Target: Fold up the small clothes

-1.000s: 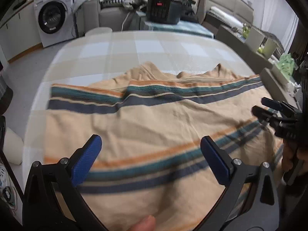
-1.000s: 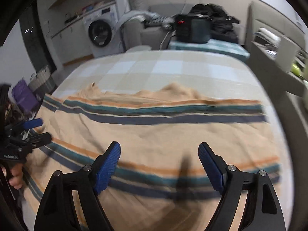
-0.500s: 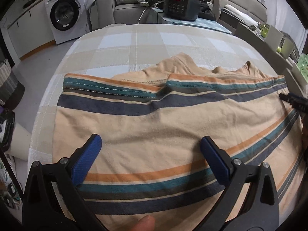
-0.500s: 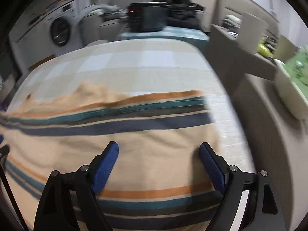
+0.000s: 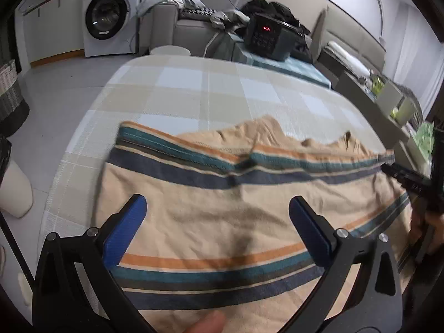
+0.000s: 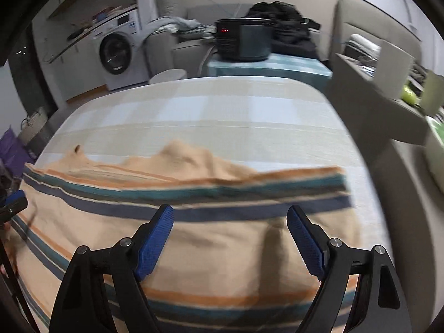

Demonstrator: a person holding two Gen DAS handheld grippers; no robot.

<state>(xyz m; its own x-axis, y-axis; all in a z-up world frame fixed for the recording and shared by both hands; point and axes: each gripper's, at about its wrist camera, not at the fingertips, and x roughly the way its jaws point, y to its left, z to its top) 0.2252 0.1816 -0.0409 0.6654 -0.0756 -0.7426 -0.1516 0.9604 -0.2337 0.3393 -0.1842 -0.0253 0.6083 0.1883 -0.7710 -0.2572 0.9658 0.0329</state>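
A tan garment with teal, navy and orange stripes lies spread flat on the checked tablecloth; its far edge is rumpled. My left gripper hovers open above the garment's left half, blue pads wide apart with nothing between them. My right gripper hangs open over the same garment near its right end, holding nothing. The right gripper shows at the right edge of the left wrist view. The left gripper peeks in at the left edge of the right wrist view.
Beyond the table stand a washing machine, a grey sofa with clothes on it, and a dark cooker on a teal-covered stand. A shelf with green items runs along the table's right side. A basket sits on the floor at left.
Both grippers have slid sideways over the garment, the left toward its left end and the right toward its right end. Both stay open and the garment lies as before.
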